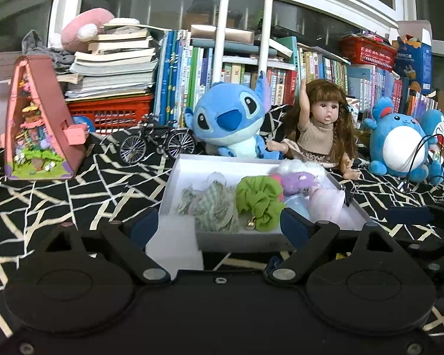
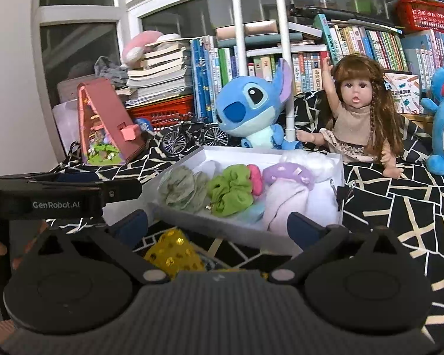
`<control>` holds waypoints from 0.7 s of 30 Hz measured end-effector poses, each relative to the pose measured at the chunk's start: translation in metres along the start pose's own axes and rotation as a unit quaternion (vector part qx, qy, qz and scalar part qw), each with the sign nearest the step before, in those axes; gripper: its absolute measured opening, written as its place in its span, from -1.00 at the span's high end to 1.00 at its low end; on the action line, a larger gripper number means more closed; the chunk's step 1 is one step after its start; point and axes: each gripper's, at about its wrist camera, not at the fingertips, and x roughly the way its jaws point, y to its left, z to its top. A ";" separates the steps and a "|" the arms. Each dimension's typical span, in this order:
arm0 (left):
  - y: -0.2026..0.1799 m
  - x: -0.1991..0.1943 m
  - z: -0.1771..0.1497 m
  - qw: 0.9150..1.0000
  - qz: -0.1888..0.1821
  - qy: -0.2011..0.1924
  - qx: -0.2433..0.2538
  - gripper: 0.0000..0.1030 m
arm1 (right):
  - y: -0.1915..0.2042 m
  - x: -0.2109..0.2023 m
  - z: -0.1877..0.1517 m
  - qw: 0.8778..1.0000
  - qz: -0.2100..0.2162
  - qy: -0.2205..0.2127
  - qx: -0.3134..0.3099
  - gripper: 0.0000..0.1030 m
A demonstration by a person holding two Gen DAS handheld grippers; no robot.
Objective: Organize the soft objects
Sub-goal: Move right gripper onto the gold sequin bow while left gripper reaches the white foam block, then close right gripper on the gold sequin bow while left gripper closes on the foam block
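Note:
A white open box (image 1: 183, 177) (image 2: 339, 174) sits on the patterned cloth and holds soft items. Among them are a bright green scrunchie (image 1: 260, 201) (image 2: 231, 190), a pale green scrunchie (image 1: 216, 207) (image 2: 182, 188), a purple plush (image 1: 299, 180) (image 2: 290, 174), a lilac cloth (image 1: 325, 201) (image 2: 284, 204) and white fluff (image 1: 302, 165) (image 2: 307, 159). My left gripper (image 1: 219, 227) (image 2: 74, 195) is open at the box's near edge, holding nothing. My right gripper (image 2: 217, 230) is open just before the box. A yellow sequinned piece (image 2: 171, 251) lies on the cloth below its fingers, untouched by the pads.
Behind the box sit a blue plush (image 1: 231, 121) (image 2: 251, 109), a doll (image 1: 322, 127) (image 2: 358, 118) and a round blue plush (image 1: 399, 142). A model bicycle (image 1: 157, 142) and a pink triangular house (image 1: 41, 118) stand on the left. Books, red baskets and white posts line the back.

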 end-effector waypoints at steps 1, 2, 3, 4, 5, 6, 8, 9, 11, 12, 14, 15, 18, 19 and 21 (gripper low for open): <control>0.001 -0.002 -0.003 1.000 0.002 0.000 -0.002 -0.73 | 0.001 -0.001 -0.003 1.000 0.002 0.000 -0.001 -1.00; 0.002 -0.003 -0.006 1.000 0.004 0.001 -0.002 -0.73 | 0.002 -0.002 -0.005 1.000 0.005 0.000 -0.001 -1.00; 0.003 -0.003 -0.009 1.000 0.005 0.003 -0.003 -0.73 | 0.003 -0.003 -0.008 1.000 0.006 0.000 0.000 -1.00; 0.005 -0.004 -0.012 1.000 0.009 0.004 -0.004 -0.73 | 0.004 -0.004 -0.011 1.000 0.006 0.001 -0.001 -1.00; 0.006 -0.004 -0.014 1.000 0.012 0.004 -0.006 -0.73 | 0.005 -0.004 -0.014 1.000 0.003 0.002 -0.002 -1.00; 0.007 -0.003 -0.017 1.000 0.017 0.005 -0.008 -0.74 | 0.007 -0.004 -0.016 1.000 0.000 0.002 -0.004 -1.00; 0.010 0.000 -0.020 0.999 0.030 0.007 -0.010 -0.74 | 0.010 -0.006 -0.021 1.000 -0.003 0.003 -0.010 -1.00; 0.012 0.003 -0.022 0.999 0.038 0.010 -0.010 -0.74 | 0.011 -0.006 -0.023 1.000 -0.003 0.003 -0.012 -1.00; 0.016 0.007 -0.025 0.999 0.050 0.017 -0.012 -0.74 | 0.012 -0.008 -0.027 1.000 0.000 0.005 -0.014 -1.00; 0.018 0.009 -0.026 0.998 0.053 0.019 -0.015 -0.74 | 0.013 -0.007 -0.028 1.000 0.000 0.006 -0.016 -1.00; 0.022 0.012 -0.028 0.998 0.055 0.023 -0.022 -0.74 | 0.015 -0.006 -0.030 1.000 -0.001 0.008 -0.021 -1.00; 0.024 0.014 -0.028 0.998 0.056 0.024 -0.024 -0.74 | 0.016 -0.005 -0.032 1.000 -0.002 0.011 -0.023 -1.00; 0.026 0.019 -0.030 0.998 0.060 0.027 -0.026 -0.74 | 0.019 -0.001 -0.035 0.999 -0.003 0.019 -0.029 -1.00; 0.026 0.020 -0.030 0.997 0.060 0.028 -0.026 -0.74 | 0.019 0.001 -0.036 0.999 -0.002 0.022 -0.030 -1.00; 0.026 0.023 -0.032 0.997 0.061 0.031 -0.027 -0.74 | 0.021 0.004 -0.038 0.999 0.002 0.031 -0.032 -1.00</control>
